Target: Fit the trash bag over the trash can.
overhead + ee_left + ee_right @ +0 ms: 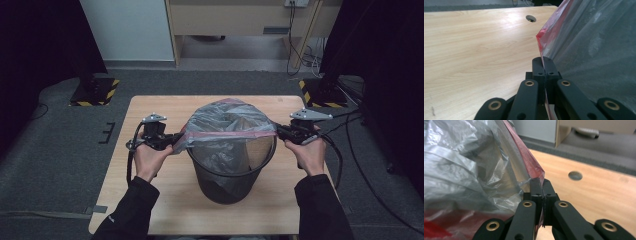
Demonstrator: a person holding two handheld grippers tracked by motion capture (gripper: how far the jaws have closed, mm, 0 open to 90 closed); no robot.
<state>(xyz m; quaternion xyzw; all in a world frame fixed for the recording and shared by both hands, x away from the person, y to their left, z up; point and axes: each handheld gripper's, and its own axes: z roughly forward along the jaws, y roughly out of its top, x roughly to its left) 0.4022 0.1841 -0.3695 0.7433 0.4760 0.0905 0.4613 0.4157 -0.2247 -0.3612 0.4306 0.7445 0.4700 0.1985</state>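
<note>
Left hand-held gripper (172, 138) is pinching the bin liner (227, 122) hem at the left, right hand-held gripper (280, 131) pinching it at the right; the bin (230, 172) sits between them mid-bench (150, 112), mouth stretched left-to-right, so next it probably goes down over the rim.

The person wears long black sleeves (131, 207). Each hand holds a black tool. The left claw (544, 62) and the right claw (540, 183) have flat black arms with round gold rings and small screws. A grey three-cornered plate (154, 118) sits on top. Black cables (131, 160) hang down.
</note>
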